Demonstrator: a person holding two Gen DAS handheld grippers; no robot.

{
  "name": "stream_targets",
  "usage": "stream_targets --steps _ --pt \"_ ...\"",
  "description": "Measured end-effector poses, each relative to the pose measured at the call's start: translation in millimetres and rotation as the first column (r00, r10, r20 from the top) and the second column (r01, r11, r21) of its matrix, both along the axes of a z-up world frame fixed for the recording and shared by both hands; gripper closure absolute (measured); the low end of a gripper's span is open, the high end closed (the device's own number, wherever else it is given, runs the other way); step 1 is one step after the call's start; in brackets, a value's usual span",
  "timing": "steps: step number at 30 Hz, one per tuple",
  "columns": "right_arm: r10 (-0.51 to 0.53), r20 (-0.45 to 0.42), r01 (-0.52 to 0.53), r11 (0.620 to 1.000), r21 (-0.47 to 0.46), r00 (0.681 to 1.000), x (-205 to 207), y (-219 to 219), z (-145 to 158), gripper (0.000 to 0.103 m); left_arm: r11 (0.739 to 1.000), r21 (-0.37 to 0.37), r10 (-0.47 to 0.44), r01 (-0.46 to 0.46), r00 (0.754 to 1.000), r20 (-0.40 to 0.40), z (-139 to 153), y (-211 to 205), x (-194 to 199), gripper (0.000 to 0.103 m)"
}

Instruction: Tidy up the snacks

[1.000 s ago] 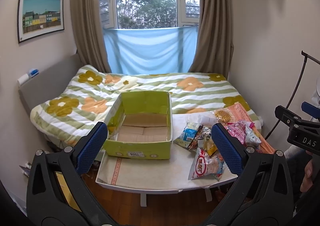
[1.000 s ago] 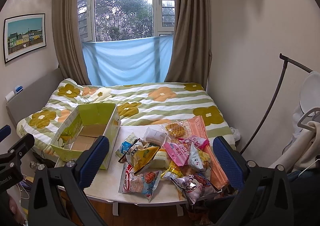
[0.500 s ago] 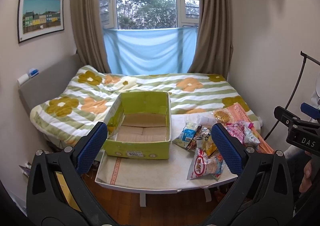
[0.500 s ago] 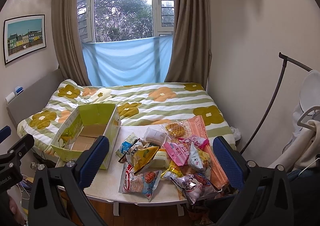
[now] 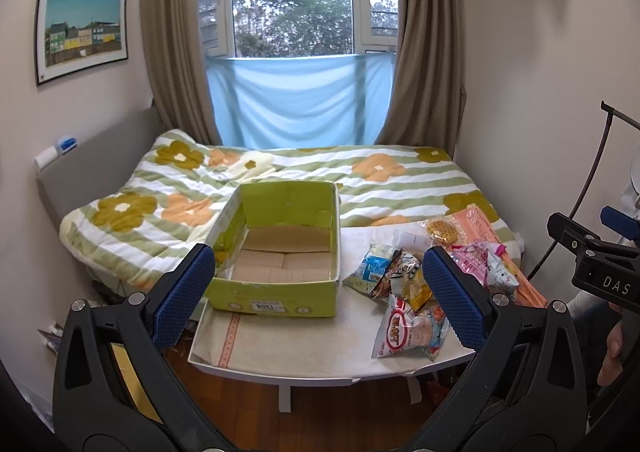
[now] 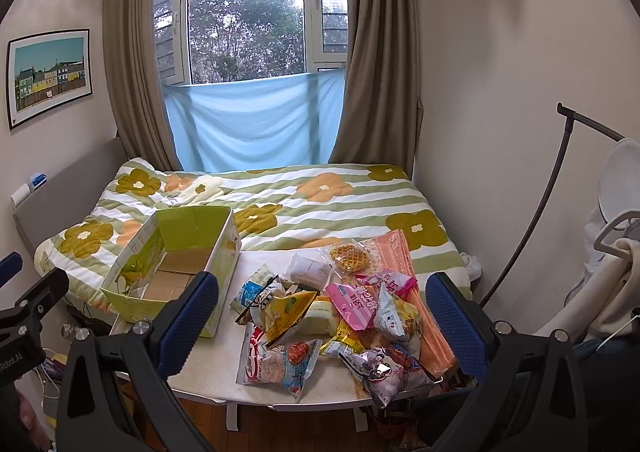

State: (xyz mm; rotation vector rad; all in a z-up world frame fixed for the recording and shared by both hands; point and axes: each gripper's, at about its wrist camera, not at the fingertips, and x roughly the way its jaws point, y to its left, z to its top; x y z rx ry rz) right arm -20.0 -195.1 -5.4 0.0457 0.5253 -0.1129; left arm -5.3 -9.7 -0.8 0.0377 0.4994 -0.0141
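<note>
Green cardboard makes up the box (image 5: 280, 252), which sits open and empty on the left part of the table (image 5: 304, 348), its brown floor bare and a white label on its near wall. The table stands at the foot of a bed (image 5: 360, 175) covered by a striped quilt with flowers.

To the right of the box, a little apart from it, lies the snack pile (image 6: 340, 308). In the right wrist view, a red-and-white bag (image 6: 276, 364) lies nearest the front edge, a yellow-green bag (image 6: 288, 310) rests on top of it, and a pink bag (image 6: 354, 302) sits in the middle of the heap. A waffle (image 6: 349, 258) in clear wrap lies at the far side, beside an orange mat (image 6: 404, 276) that runs under the right edge of the pile. A silvery bag (image 6: 380, 368) overhangs the table's front right corner.

The left gripper (image 5: 320, 296) is held back from the table, fingers spread wide with nothing between them, framing the box and the near snacks. The right gripper (image 6: 322, 312) is likewise wide apart and empty, held short of the table and framing the pile. Each gripper appears at the edge of the other's view.

Curtains (image 6: 380, 71) and a blue cloth (image 6: 256, 123) hang at the window behind the bed.
</note>
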Motion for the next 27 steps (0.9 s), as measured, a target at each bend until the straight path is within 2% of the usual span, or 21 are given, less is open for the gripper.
stream_targets --steps 5,9,12,17,21,27 --pt "0.000 -0.005 0.000 1.000 0.002 1.000 -1.4 -1.0 -1.0 0.000 1.000 -0.013 -0.007 0.006 1.000 -0.022 -3.6 -3.1 5.1 0.000" --pt "-0.012 -0.024 0.012 1.000 0.002 1.000 -2.6 -13.8 -2.5 0.000 0.999 -0.045 -0.032 0.028 0.996 -0.083 -17.6 -13.4 19.9 0.000" --pt "-0.014 -0.060 0.012 1.000 -0.023 0.998 -1.3 -27.7 -12.6 0.000 0.998 -0.058 -0.037 0.028 0.988 -0.152 -39.2 -26.3 34.4 0.000" --pt "0.026 -0.153 -0.028 1.000 -0.005 0.988 9.8 -59.4 -46.1 0.000 0.998 -0.060 -0.041 0.026 0.964 -0.263 -76.9 -57.0 54.7 0.000" --pt "0.068 -0.211 -0.061 0.997 0.039 0.975 22.9 -87.3 -77.3 0.000 0.999 -0.013 -0.049 0.047 0.956 -0.289 -103.6 -82.9 70.9 0.000" --pt "0.072 -0.281 -0.057 0.996 0.062 0.957 42.7 -111.1 -119.1 0.000 0.991 0.023 -0.116 0.133 0.927 -0.356 -144.4 -115.4 114.9 0.000"
